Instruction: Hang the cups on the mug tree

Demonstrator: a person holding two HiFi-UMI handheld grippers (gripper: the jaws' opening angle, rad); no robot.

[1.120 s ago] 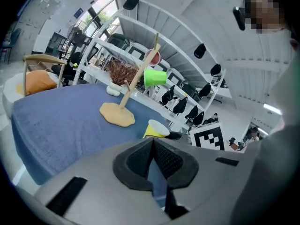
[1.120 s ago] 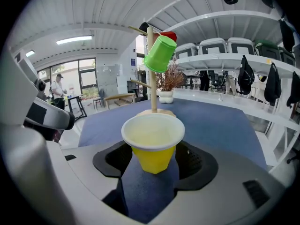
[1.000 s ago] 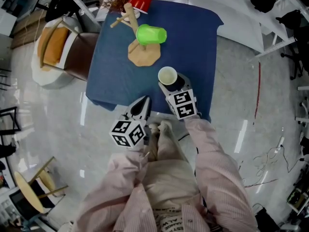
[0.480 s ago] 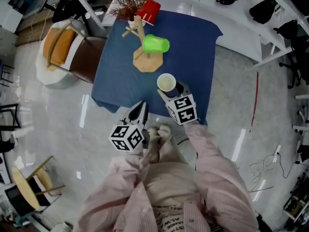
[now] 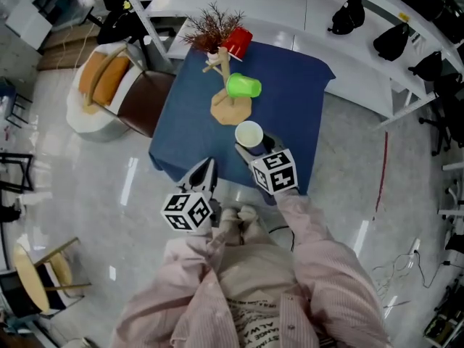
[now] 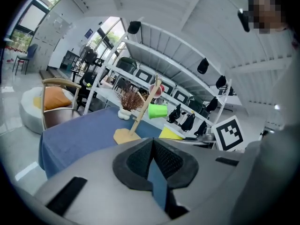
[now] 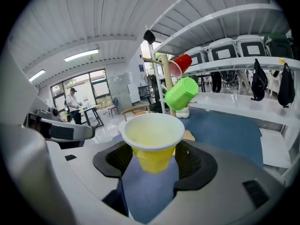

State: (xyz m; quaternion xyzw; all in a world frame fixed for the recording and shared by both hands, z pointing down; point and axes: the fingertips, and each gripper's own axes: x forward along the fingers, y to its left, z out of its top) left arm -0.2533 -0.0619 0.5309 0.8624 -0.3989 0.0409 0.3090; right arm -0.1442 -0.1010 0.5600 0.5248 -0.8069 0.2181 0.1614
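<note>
**Ana:** How many cups are on the tree (image 5: 230,101)?

**Ben:** Two, I think. The green cup (image 5: 243,87) hangs on a branch, lying on its side. The red cup (image 5: 238,42) sits on a higher branch at the back.

**Ana:** Where is the yellow cup (image 7: 153,142)?

**Ben:** The right claw (image 7: 152,161) has it. The two sides squeeze the bottom part of the cup. The cup stands straight up with its open end on top. It is over the near side of the blue worktop (image 5: 290,85), close to the foot of the tree but not on it.

**Ana:** What about the left claw (image 6: 153,153)?

**Ben:** It is pinched together with nothing in it. It hangs just off the near edge of the worktop.

**Ana:** So what is left to do?

**Ben:** Just the yellow cup, I think. A bare branch (image 5: 212,68) sticks out on the left side of the tree. The cup has to be tipped over and slid onto it. Then all three are up.
</note>
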